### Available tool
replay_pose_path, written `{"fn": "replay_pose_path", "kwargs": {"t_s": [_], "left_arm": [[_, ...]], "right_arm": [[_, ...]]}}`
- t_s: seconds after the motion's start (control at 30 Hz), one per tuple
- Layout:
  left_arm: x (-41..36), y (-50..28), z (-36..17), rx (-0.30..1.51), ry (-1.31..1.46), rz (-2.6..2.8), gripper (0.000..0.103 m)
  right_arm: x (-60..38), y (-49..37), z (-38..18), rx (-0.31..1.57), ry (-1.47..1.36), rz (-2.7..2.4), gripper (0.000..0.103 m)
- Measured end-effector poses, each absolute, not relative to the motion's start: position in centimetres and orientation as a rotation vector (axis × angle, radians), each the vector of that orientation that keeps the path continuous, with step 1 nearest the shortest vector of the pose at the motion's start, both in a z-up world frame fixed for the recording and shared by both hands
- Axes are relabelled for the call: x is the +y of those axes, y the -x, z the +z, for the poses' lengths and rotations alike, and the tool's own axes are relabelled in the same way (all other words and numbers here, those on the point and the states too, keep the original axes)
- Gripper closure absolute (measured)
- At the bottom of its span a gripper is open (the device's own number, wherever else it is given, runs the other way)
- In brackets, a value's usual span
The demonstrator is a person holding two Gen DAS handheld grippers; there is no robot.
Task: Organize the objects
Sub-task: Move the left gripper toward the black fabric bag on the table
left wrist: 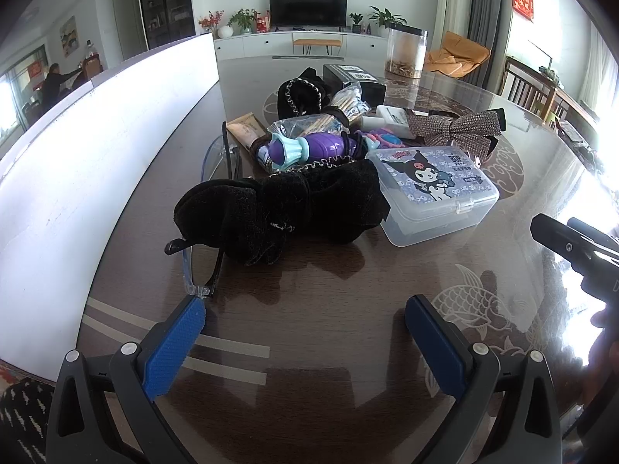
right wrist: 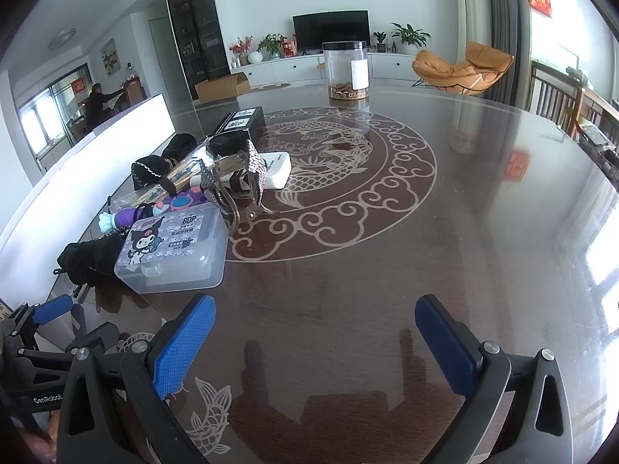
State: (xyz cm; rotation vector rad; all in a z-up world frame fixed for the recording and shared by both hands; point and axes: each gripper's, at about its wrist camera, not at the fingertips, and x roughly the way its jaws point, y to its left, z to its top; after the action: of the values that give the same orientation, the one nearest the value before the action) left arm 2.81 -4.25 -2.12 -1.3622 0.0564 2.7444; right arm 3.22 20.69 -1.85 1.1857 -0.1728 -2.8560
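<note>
Both tongs are released and empty: left tongs [left wrist: 305, 342] hover low over the bench [left wrist: 348, 348] with blue pads [left wrist: 174, 348] spread wide, right tongs [right wrist: 315, 348] likewise over bare bench, nothing between the fingers of either. The stuff to organize sits in one heap ahead of the left tongs and ahead-left of the right tongs, so the left pair looks like the one lined up for a first pick. Nearest the left tongs: the black bow [left wrist: 278, 208] lying across the glasses [left wrist: 201, 270], whose frame end sits just beyond the left pad. That overlap matters; pulling the bow would probably drag the glasses, my guess. Just right of the bow, touching it, is the clear plastic box [left wrist: 433, 189], lid closed, cartoon label up; from the right tongs it is the nearest item, ahead-left [right wrist: 174, 251]. Behind the bow: purple toy [left wrist: 305, 149], bagged sticks [left wrist: 309, 123], white bottle [left wrist: 390, 118], sparkly bow [left wrist: 456, 127], black box [left wrist: 348, 73] farther back. The clear jar [right wrist: 346, 69] stands alone far ahead of the right tongs, well apart from the heap. A white wall [left wrist: 96, 147] runs along the left of the left tongs, likely a bin side; I can't tell. Sorting looks not yet begun.
</note>
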Motion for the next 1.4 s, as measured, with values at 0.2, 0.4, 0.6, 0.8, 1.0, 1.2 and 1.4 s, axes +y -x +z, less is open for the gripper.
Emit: {"fn": "replay_pose_path", "kwargs": {"t_s": [0.2, 0.4, 0.6, 0.8, 1.0, 1.2, 1.4], "left_arm": [[-4.5, -3.0, -2.1, 0.056, 1.387, 2.733, 0.0], [-4.9, -3.4, -2.0, 0.049, 1.394, 2.735, 0.0], [-5.0, -3.2, -2.0, 0.049, 1.41, 2.727, 0.0], [-4.9, -3.1, -2.1, 0.058, 1.405, 2.722, 0.0], [-5.4, -3.1, -2.0, 0.074, 1.432, 2.686, 0.0], [-6.9, -3.4, -1.9, 0.041, 1.476, 2.699, 0.0], [-6.8, -1.9, 1.3, 0.15, 1.306, 2.746, 0.0]], "right_arm": [[20.7, -3.6, -2.2, -0.171, -1.188, -2.851, 0.0], [20.7, -3.5, -2.2, -0.175, -1.197, -2.846, 0.0], [20.7, -3.5, -2.2, -0.175, -1.204, -2.841, 0.0], [20.7, -3.5, -2.2, -0.177, -1.202, -2.843, 0.0], [20.7, -3.6, -2.2, -0.194, -1.198, -2.841, 0.0], [20.8, -3.5, -2.2, -0.215, -1.206, -2.824, 0.0], [20.9, -3.5, -2.2, -0.227, -1.198, -2.827, 0.0]]}}
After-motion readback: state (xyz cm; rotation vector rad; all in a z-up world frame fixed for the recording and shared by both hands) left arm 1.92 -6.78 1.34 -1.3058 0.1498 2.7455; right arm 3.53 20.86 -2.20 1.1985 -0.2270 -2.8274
